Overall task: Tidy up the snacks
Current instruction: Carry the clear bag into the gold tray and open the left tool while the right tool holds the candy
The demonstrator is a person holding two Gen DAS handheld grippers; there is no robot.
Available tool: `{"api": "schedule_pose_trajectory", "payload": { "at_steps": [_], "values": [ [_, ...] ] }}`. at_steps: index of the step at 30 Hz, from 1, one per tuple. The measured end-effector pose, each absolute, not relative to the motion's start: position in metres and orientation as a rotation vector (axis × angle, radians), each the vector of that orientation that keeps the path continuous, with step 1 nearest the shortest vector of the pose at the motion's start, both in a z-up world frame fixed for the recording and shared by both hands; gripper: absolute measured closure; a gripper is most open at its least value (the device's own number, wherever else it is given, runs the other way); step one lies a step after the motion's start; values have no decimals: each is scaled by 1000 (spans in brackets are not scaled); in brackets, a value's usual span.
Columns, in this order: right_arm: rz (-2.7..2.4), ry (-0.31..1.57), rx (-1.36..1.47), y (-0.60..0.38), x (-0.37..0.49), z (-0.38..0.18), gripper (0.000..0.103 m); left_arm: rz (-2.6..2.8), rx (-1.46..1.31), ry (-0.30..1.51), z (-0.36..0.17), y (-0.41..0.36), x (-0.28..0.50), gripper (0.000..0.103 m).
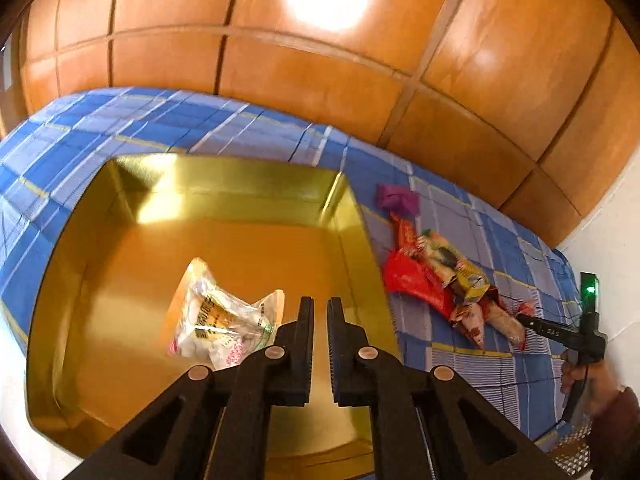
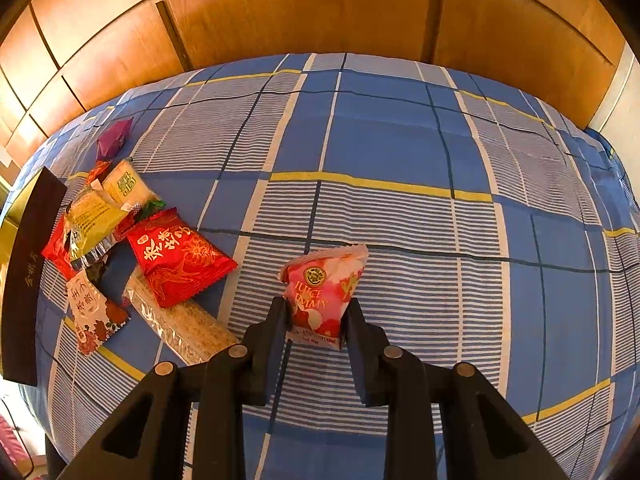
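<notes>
Here one pink "Juice Gummy" packet [image 2: 322,296], pyramid-shaped with a white flower print, sits pinched between the right gripper's [image 2: 316,322] jaws above the blue plaid cloth [image 2: 400,152]. One clear bag of white sweets [image 1: 218,316] lies in the single gold box [image 1: 132,184], under the left gripper [image 1: 320,308], jaws pressed together, empty. One loose pile of snack packets [image 2: 120,240], red, yellow and purple, lies beside the box.

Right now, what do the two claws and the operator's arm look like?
Both the left claw and the right claw are matte black plastic: two flat fingers with ribbed inner pads, on angular linkages with round metal pivot pins. Seen from the left wrist, the right unit has a black grip and an upright module with a green light. A dark reddish sleeve shows. No cables visible.
</notes>
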State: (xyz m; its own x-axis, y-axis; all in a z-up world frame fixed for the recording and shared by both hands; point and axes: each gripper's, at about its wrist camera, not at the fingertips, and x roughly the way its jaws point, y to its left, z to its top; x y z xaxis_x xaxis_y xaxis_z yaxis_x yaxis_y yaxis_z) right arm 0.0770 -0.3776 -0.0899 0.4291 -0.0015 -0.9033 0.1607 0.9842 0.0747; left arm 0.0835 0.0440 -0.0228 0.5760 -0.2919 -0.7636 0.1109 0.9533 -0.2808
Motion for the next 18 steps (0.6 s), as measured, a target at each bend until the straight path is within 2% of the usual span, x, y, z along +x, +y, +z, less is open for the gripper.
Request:
{"api": "schedule_pose_trajectory", "payload": {
  "at_steps": [7,12,18],
  "values": [
    [-107,1124,157,-377,77,-91,74,-54,-203,984,-35,82,78,94],
    [-109,1125,150,-376,77,-91,74,19,-212,999,-36,118,73,82],
    [-111,1125,149,-376,77,-91,74,-25,-264,1098,-55,118,78,81]
  ]
}}
